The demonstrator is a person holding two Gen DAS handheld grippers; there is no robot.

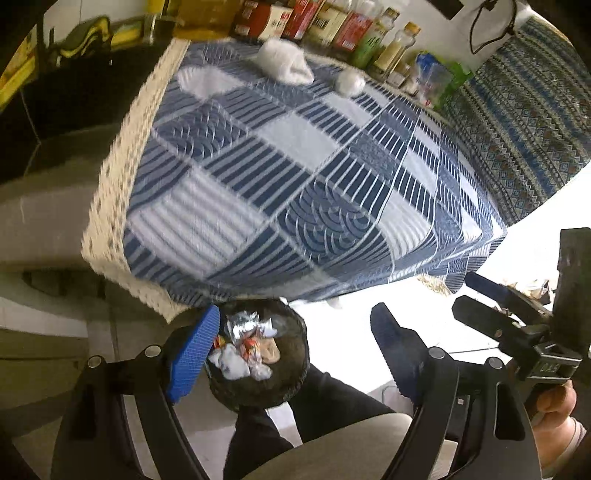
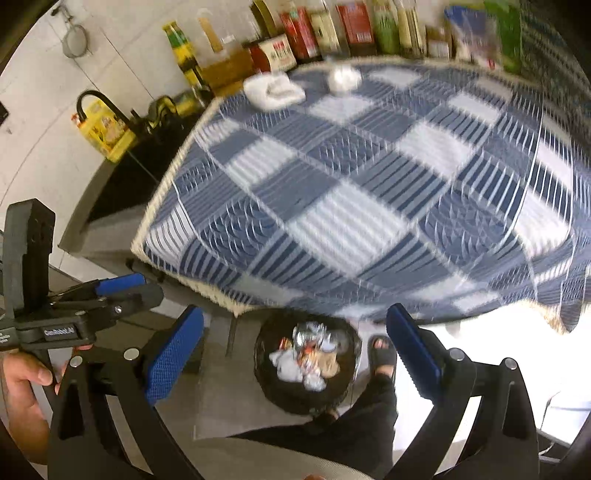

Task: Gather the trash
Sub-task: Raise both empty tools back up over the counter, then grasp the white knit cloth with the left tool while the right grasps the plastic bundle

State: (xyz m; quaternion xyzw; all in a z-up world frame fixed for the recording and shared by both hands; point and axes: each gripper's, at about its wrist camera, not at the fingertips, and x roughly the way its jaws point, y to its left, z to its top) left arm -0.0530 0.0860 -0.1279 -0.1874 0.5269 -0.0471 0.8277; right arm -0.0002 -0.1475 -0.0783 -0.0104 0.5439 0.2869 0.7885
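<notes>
Already binned: wrappers and tissues are lying in the trash bin (image 1: 258, 354).
Remaining: crumpled white tissue (image 1: 284, 64) and small wad (image 1: 349, 82) are waiting on the tablecloth (image 1: 295, 177).
Jaws: left gripper (image 1: 295, 350) and right gripper (image 2: 295, 347) are both gaping wide, holding nothing.

Both fisheye views bend strongly toward black rounded corners, with daylight blowing the floor (image 1: 351, 295) out to white glare toward four o'clock, while motion blur smears the checked tablecloth (image 2: 351, 184) and the bottles (image 2: 332, 33) at twelve o'clock.
</notes>
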